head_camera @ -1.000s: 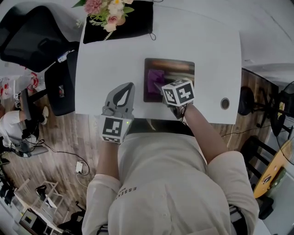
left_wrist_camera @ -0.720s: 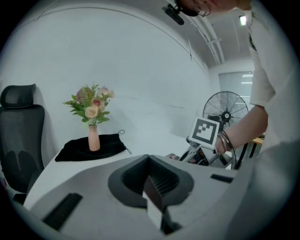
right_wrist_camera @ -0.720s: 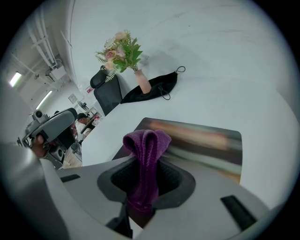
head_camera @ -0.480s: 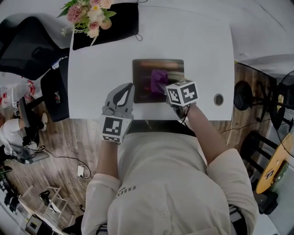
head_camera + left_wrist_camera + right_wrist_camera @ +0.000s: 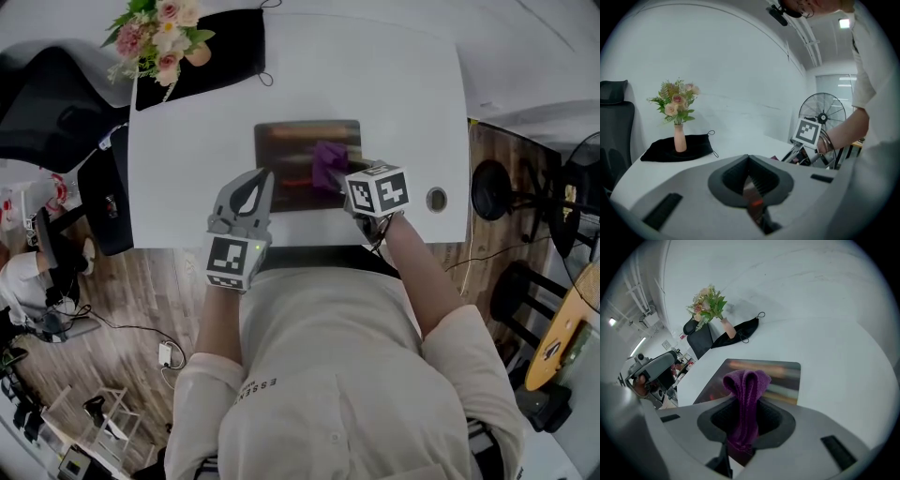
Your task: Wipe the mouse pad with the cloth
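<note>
On the white table (image 5: pixel 403 112), right in front of the person, the dark mouse pad (image 5: pixel 286 150) lies flat with its long side running left to right, square to the near edge, so a side-to-side sweep looks like the natural stroke. The left gripper (image 5: pixel 261 178) hovers at the pad's near left corner, its jaws pressed together with nothing between them. That looks to me like a parked hand, out of the wiping path and handy to steady the pad if it slides. The right gripper (image 5: pixel 746 408) is the working one, pinching the purple cloth (image 5: pixel 745 380) hard in the middle, over the right half of the pad. The cloth is doubled into a loop that pokes out past the jaw tips, its length along the gripper's own line and aimed away from the person toward the pad's far edge. Held that way, fabric rather than the jaws would meet the surface. Whether it is pressing down right now, I cannot tell.
</note>
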A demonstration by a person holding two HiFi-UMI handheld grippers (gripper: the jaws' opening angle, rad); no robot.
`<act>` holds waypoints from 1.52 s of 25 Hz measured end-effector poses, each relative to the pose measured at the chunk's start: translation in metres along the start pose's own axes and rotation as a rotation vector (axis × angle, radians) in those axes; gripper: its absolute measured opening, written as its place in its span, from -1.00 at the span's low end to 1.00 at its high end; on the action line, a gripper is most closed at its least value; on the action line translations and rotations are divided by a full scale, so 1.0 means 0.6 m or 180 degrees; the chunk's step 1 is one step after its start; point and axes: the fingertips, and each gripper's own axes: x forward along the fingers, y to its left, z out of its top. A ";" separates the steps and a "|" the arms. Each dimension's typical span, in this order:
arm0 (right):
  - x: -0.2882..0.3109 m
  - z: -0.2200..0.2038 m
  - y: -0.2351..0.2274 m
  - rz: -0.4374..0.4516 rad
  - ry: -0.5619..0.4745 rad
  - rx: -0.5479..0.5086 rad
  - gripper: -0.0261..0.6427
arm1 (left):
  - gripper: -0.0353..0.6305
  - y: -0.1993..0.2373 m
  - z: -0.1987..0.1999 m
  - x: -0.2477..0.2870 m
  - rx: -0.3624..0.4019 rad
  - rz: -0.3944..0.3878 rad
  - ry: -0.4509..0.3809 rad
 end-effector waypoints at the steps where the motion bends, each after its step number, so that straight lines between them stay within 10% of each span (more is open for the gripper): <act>1: -0.004 -0.002 -0.006 -0.0015 -0.0006 0.0019 -0.62 | -0.89 -0.004 0.001 0.004 0.0005 -0.0015 -0.0004; 26: -0.105 -0.047 -0.136 -0.0606 -0.0164 0.0537 -0.62 | -0.89 -0.050 0.010 0.021 0.0089 -0.0242 -0.0033; 38: -0.073 -0.006 0.018 0.0160 -0.0340 0.0497 -0.62 | -0.89 -0.007 0.002 -0.035 0.0109 -0.0112 -0.0015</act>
